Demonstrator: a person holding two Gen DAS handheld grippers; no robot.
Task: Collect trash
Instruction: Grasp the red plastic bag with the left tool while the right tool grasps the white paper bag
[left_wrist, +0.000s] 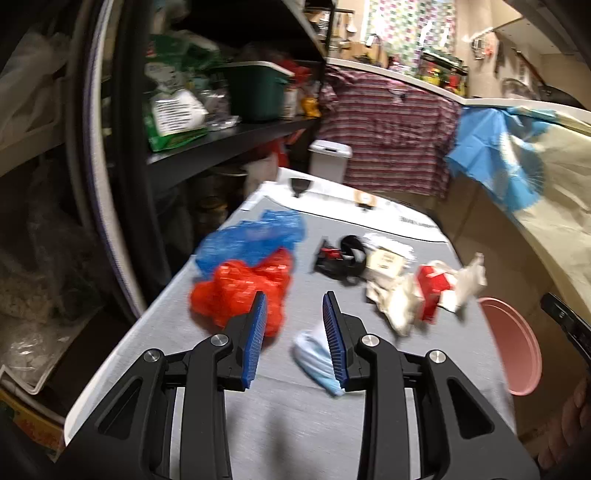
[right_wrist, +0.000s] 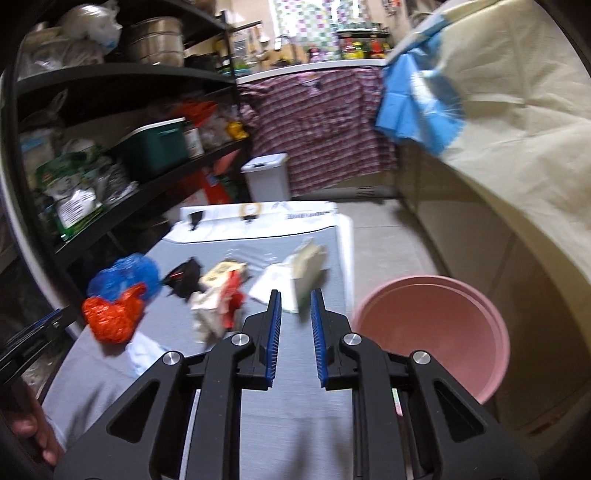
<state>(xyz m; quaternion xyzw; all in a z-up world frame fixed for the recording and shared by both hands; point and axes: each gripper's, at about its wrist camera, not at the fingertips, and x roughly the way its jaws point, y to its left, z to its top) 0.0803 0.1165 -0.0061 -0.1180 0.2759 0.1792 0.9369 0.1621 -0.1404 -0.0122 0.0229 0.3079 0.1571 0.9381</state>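
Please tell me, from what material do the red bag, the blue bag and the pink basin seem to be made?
The red bag and the blue bag look like thin plastic film: crumpled, glossy, slightly translucent. The pink basin seems to be rigid moulded plastic with a matt, even surface and a stepped rim. Motion blur leaves finer texture uncertain.

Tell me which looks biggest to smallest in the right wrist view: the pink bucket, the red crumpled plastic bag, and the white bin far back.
1. Round pink plastic bucket, clearly largest.
2 and 3. Crumpled red plastic bag and white lidded bin look about alike; the bin stands much farther away, so I won't rank them.
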